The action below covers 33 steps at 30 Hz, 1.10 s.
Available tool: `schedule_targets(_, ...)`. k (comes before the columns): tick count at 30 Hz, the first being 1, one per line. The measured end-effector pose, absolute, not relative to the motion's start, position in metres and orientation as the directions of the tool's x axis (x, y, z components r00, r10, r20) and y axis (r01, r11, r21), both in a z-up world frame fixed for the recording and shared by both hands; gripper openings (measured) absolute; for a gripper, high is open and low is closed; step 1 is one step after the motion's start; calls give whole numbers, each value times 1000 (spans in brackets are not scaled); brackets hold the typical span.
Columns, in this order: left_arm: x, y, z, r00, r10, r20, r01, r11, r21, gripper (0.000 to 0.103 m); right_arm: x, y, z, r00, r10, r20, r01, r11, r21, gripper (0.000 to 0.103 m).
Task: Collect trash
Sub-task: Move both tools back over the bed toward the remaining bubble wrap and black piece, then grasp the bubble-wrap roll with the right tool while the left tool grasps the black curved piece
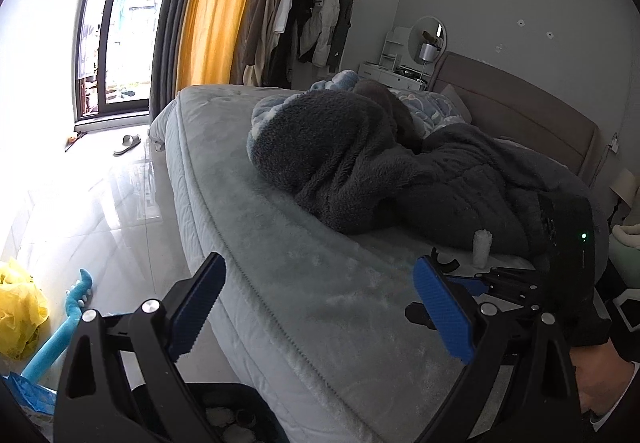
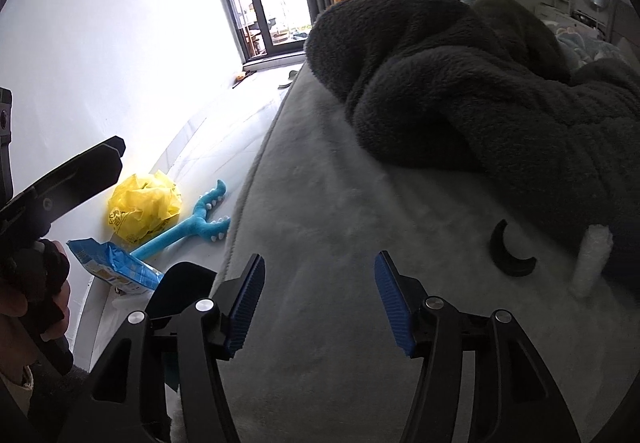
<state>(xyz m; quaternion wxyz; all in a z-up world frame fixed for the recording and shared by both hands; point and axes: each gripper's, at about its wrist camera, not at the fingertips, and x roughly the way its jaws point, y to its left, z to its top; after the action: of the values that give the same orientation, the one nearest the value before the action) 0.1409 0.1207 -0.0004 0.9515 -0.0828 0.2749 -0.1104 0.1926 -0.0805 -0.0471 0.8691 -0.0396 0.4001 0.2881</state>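
A white crumpled tissue (image 1: 482, 247) (image 2: 592, 259) stands on the grey bed by the dark fleece blanket, with a black crescent-shaped piece (image 2: 508, 255) (image 1: 446, 263) just left of it. My right gripper (image 2: 320, 307) hangs open and empty over the mattress, short and left of both. My left gripper (image 1: 320, 303) is open and empty over the mattress edge. On the floor lie a yellow plastic bag (image 2: 142, 209) (image 1: 20, 307) and a blue packet (image 2: 112, 267). A dark bin (image 1: 224, 415) below my left gripper holds white wads.
A blue toothed toy stick (image 2: 192, 227) (image 1: 76, 303) lies on the floor beside the bag. The heaped dark blanket (image 1: 340, 163) covers the bed's middle. A slipper (image 1: 128, 143) rests near the glass door. A hand (image 2: 24, 307) grips the left tool.
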Motion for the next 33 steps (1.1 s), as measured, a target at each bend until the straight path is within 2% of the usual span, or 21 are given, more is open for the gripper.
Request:
schedule_targets(18, 189, 45, -22, 759, -336, -558, 260, 942, -213, 96, 232, -193, -47, 623, 344, -703, -357, 924, 137, 60)
schedule_targets(33, 227, -11, -42, 704, -386, -596, 311, 922, -229, 96, 257, -243, -65, 624, 262, -736, -261, 958, 119, 60)
